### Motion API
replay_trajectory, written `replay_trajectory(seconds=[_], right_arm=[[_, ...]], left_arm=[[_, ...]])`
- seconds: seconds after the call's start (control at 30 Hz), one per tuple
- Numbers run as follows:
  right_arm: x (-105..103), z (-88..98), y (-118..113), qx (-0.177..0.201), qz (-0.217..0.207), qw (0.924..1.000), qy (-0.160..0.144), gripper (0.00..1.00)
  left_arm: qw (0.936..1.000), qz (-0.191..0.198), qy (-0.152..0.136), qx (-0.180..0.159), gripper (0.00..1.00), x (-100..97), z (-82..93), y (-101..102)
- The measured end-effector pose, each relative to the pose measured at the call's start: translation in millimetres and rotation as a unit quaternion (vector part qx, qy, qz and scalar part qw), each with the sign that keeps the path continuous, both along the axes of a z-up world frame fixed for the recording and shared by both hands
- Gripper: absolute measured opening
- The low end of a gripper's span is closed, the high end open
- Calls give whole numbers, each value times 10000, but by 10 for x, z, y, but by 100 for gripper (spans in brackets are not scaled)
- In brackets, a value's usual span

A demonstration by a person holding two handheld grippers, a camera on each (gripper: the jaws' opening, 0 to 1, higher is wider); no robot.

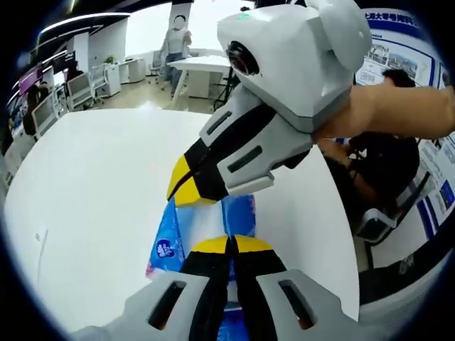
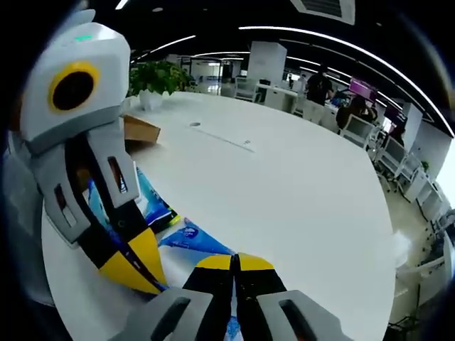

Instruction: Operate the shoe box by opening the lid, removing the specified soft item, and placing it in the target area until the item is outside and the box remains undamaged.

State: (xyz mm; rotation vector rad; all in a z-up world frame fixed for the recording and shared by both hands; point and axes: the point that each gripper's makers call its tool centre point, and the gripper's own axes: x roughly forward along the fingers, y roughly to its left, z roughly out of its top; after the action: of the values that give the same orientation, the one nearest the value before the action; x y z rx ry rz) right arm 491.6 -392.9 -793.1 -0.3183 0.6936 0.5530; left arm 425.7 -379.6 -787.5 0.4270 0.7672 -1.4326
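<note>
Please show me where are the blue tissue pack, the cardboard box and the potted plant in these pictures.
blue tissue pack [image 1: 168, 245]: left gripper view, on its printed left end.
cardboard box [image 2: 139, 129]: right gripper view, on its brown side wall.
potted plant [image 2: 158, 75]: right gripper view, on the green leaves.

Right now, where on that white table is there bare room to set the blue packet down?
Bare white table stretches beyond the blue packet toward the far edge. It is crowded by both claws, left and right, and near the cardboard box.

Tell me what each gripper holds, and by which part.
Both grip the blue tissue pack: left gripper at its near edge, right gripper likewise in its view.
</note>
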Motion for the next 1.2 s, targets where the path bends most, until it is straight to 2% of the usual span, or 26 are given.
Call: replay_trajectory(seconds=[0.5,1.2], right_arm=[[-56,-18,45,34,-3,10000,89,0],[-129,45,37,-193,40,9998,45,1]], left_arm=[[10000,36,67,35,0,-34,-46,-2],[9997,24,-231,103,3,-27,24,74]])
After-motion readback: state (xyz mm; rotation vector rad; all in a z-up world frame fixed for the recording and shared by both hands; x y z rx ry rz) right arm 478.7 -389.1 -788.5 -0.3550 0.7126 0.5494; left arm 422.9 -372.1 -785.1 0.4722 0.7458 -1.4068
